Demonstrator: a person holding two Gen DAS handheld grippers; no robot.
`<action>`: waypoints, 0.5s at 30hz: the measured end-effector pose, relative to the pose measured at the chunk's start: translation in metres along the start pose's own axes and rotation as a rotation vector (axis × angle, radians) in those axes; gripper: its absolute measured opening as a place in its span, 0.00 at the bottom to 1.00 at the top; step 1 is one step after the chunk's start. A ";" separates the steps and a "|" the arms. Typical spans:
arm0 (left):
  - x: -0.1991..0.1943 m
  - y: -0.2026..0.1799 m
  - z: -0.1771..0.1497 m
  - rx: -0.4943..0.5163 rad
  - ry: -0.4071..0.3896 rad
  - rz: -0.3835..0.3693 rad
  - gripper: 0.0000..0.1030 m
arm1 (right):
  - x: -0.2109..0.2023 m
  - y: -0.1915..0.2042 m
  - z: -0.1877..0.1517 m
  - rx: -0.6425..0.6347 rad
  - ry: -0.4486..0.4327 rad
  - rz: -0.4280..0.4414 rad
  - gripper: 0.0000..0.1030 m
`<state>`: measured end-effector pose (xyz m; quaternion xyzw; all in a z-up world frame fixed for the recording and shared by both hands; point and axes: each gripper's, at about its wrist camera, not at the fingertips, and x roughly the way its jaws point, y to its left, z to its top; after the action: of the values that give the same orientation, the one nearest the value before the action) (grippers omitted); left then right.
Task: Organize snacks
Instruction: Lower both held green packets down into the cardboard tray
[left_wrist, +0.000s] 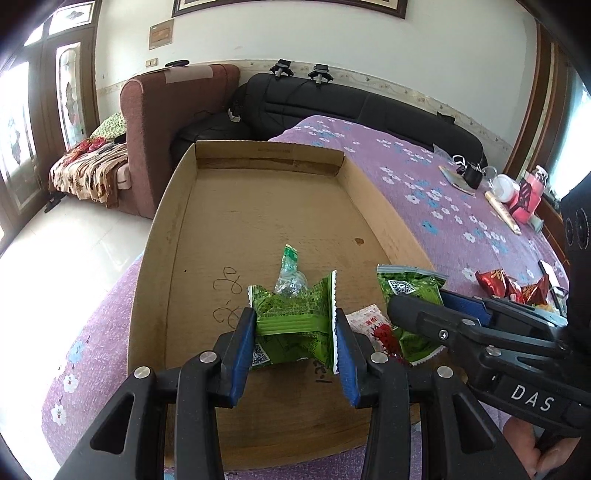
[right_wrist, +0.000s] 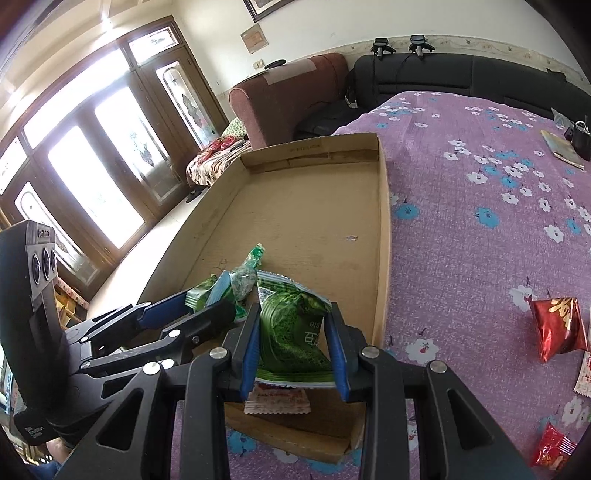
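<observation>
Left gripper (left_wrist: 295, 328): blue pads clamped on a green snack packet (left_wrist: 291, 317), held above the near end of the cardboard tray (left_wrist: 258, 221)
Right gripper (right_wrist: 293, 343): clamped on a second green packet (right_wrist: 291, 332), over the tray's near right corner; a white-and-red sachet (right_wrist: 277, 400) lies beneath
Twisted green candy (left_wrist: 290, 277): on the tray floor, just beyond the left packet
Red packets (right_wrist: 557, 328): on the purple floral cloth (right_wrist: 480, 221), right of the tray

The shallow brown cardboard tray (left_wrist: 184, 236) is matt, rough paperboard with pen scrawls, lying on a soft purple flower-printed cloth cover (right_wrist: 480, 206). The crinkled green foil-plastic snack packets (left_wrist: 291, 317) (right_wrist: 291, 328) look glossy, as does the shiny red foil snack packet (right_wrist: 557, 326). Each claw, left (left_wrist: 295, 343) and right (right_wrist: 293, 350), is matt black plastic with blue rubbery pads (left_wrist: 243, 350) and bright metal rivets (left_wrist: 378, 357).
</observation>
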<state>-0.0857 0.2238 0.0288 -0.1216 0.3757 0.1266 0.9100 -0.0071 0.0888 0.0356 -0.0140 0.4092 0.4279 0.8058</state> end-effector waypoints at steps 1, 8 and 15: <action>0.000 -0.001 0.000 0.007 0.002 0.003 0.42 | 0.000 0.000 -0.001 -0.002 -0.003 0.000 0.31; 0.002 -0.007 0.000 0.043 0.005 0.026 0.42 | -0.003 0.000 -0.007 -0.017 -0.022 -0.019 0.31; 0.001 -0.007 0.000 0.051 0.003 0.030 0.42 | -0.007 0.003 -0.011 -0.024 -0.035 -0.036 0.31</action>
<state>-0.0825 0.2172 0.0290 -0.0930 0.3817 0.1305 0.9103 -0.0182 0.0821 0.0338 -0.0235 0.3893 0.4185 0.8202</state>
